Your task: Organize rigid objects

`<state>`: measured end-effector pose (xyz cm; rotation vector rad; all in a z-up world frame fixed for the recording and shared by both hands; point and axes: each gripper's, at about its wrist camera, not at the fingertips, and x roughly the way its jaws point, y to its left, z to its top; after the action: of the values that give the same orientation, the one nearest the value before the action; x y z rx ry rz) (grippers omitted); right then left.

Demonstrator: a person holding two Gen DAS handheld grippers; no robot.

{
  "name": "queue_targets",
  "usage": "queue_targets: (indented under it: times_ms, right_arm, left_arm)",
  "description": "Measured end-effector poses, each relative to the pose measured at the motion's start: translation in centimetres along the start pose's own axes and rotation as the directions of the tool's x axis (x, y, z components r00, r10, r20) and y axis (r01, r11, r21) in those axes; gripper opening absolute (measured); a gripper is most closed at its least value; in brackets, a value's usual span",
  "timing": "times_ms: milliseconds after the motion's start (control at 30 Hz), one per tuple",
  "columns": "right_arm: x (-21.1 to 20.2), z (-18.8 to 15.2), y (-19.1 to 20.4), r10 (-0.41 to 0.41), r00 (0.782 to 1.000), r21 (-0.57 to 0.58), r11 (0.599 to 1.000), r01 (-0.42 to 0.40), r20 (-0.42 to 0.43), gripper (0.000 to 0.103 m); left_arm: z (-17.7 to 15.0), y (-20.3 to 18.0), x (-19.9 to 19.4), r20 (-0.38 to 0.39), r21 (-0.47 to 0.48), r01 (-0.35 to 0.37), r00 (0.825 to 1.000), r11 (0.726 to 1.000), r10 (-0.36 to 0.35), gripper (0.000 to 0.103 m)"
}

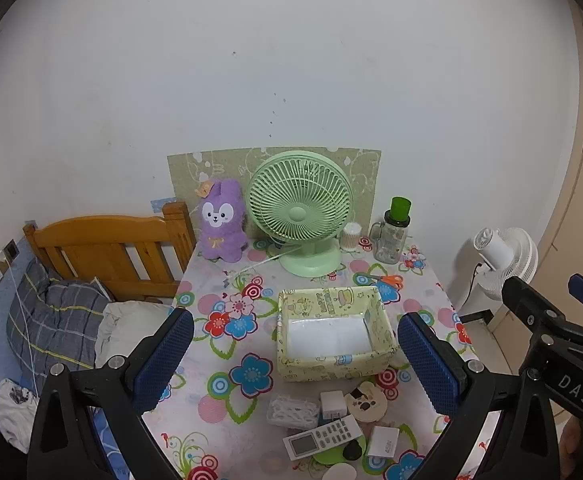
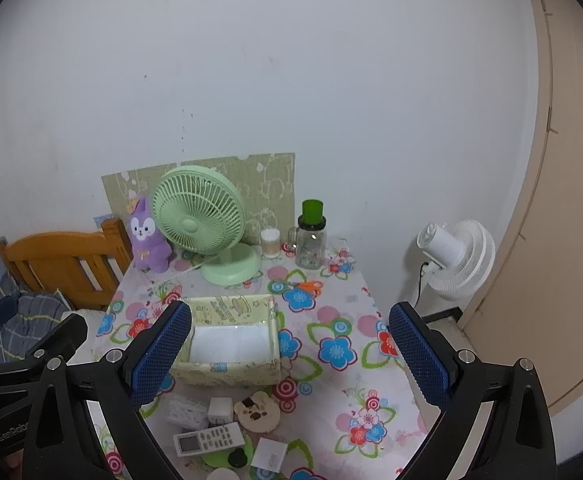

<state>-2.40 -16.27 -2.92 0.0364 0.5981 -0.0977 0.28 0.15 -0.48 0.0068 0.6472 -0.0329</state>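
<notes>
Both tools (image 1: pixel 295 360) (image 2: pixel 289 356) wide open, empty

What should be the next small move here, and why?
Probably lower the open left gripper toward the white remote control in the near pile. The yellow-green patterned box holds nothing yet, both grippers, the right gripper too, are empty, and the remote lies on top.

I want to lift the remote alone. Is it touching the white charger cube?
Cannot tell. In both wrist views the remote sits right below the white charger cube with their edges meeting or overlapping; neither shows a gap or contact plainly.
</notes>
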Motion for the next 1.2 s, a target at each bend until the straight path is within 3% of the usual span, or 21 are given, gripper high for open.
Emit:
queue_targets:
  times_ms: [700,1200]
  right_arm:
    - [4.2,-2.8,0.5,0.012,0.997,0.019,1.000,-0.011,-0.079,0.101]
    - [8.0,-7.1,0.6,0.055,0.982,0.064,0.997,-0.044,-0.178,0.101]
  left_arm:
    - [-2.7,0.3,3.8,-0.064,0.046,0.042,0.997,0.998,-0.039,0.103]
    - [-6.3,0.7,8.1,-0.122,0.113,0.091,0.990,0.989,-0.078,0.103]
